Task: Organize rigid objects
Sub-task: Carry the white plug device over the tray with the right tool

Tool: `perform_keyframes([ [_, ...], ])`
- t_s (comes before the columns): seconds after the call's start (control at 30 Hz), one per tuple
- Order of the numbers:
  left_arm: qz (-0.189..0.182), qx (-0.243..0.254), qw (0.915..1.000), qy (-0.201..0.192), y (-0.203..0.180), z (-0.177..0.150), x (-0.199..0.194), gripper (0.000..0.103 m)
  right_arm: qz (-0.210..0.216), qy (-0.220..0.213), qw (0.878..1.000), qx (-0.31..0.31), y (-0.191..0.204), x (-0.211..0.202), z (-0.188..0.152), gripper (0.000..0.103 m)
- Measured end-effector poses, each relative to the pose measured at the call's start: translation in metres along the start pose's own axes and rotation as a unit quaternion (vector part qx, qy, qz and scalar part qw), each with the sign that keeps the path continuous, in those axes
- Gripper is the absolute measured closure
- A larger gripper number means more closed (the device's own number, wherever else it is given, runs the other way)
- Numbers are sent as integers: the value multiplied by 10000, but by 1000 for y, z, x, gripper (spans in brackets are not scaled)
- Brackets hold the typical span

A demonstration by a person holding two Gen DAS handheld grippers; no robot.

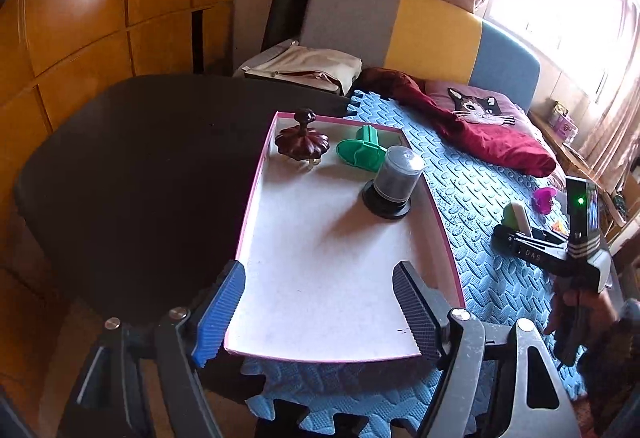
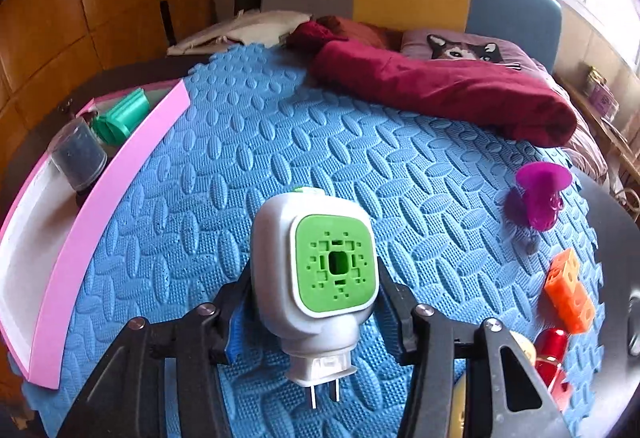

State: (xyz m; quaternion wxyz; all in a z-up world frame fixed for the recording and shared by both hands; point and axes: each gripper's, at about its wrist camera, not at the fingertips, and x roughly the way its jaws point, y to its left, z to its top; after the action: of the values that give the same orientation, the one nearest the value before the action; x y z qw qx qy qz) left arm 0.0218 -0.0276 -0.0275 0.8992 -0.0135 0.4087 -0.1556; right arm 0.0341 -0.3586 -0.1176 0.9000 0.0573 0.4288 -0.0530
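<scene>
We note the blue foam mat (image 2: 280,141) filling centre frame, pink tray (image 1: 256,189) at left. Right claw (image 2: 316,302) grips the white-green plug-in device (image 2: 316,278), lower centre. Left claw (image 1: 320,302) gapes empty over the tray.
</scene>
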Motion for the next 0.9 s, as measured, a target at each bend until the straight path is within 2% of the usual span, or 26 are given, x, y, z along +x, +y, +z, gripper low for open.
perform_keyframes([
  [0.2,55,-30,10000,-37,6,-2,-3,25,-155,-47,9999,28,3,0,1,50],
  [0.47,333,-83,9994,-78,19,-8,-4,24,-317,-65,9995,12,5,-4,-2,51],
  [0.67,458,-150,9988,-43,29,-14,-2,25,-358,-27,9989,304,3,-7,-5,51],
  [0.77,490,-198,9986,-21,35,-15,0,24,-234,6,9983,538,4,-13,-10,51],
  [0.9,532,-312,9981,20,42,-18,2,25,194,-124,9972,708,17,-31,-5,51],
])
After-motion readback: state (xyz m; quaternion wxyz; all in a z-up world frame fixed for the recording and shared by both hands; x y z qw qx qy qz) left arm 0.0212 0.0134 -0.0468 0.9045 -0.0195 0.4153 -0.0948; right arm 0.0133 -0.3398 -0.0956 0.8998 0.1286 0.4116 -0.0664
